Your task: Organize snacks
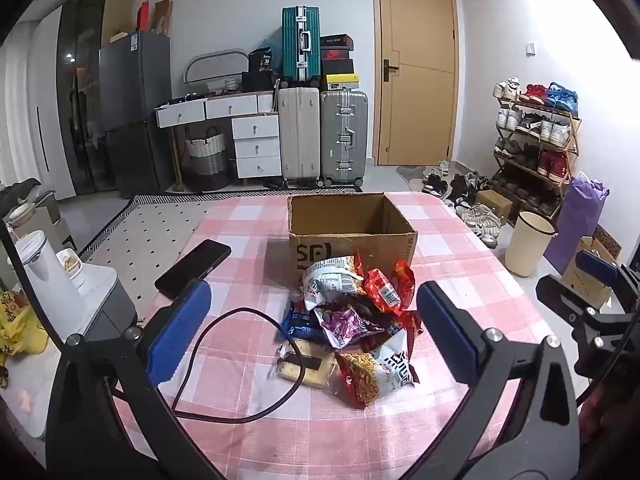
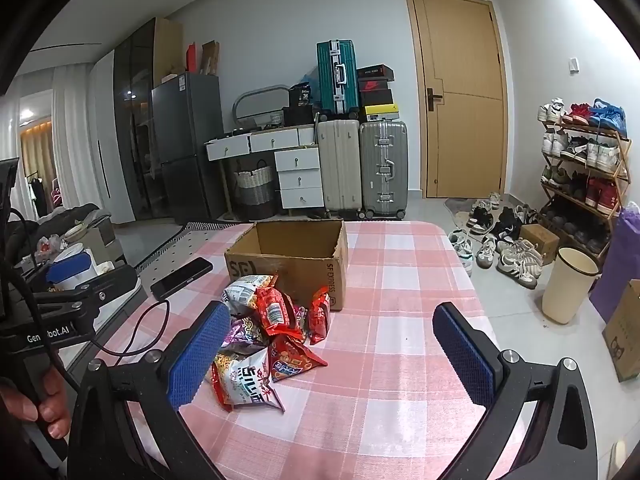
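A: How is the left hand-held gripper [image 1: 312,332] built?
B: Black frame, silver screws, blue knurled pads.
A: And the right hand-held gripper [image 2: 328,356]?
B: The same; white lettering marks the other's body at nine o'clock.

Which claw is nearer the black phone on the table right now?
Left. The left claw hovers open over the table with the phone just beyond its left finger. The right claw is open farther right, the snack pile between it and the phone.
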### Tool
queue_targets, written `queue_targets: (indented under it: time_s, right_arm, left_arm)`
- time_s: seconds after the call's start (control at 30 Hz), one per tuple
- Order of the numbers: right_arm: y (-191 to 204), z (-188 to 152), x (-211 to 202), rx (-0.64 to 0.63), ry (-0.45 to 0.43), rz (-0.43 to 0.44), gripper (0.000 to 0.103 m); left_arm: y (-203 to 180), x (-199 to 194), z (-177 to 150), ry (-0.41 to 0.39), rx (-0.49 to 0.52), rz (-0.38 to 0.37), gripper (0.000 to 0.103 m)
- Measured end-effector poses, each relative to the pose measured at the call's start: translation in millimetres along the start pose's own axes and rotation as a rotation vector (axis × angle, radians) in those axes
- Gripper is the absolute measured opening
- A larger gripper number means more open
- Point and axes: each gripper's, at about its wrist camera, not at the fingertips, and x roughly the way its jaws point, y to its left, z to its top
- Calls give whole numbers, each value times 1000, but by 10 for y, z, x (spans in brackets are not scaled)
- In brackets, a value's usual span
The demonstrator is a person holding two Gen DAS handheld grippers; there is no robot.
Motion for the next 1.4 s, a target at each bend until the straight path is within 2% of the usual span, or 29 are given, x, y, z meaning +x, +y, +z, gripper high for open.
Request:
queue_targets:
  time_s: [0.8,1.13,1.4]
  right_arm:
    - [-6,-2,5,0,-4,12,103]
    - [-45,13,-7,1,-1,17,103]
    - [-64,14,-10,3,5,12,103]
  left_arm:
    - [-119,31,-71,17,11,1,102]
    - [-88,67,-108,-29,4,0,102]
    - [-84,228,-221,22,2,-30,102]
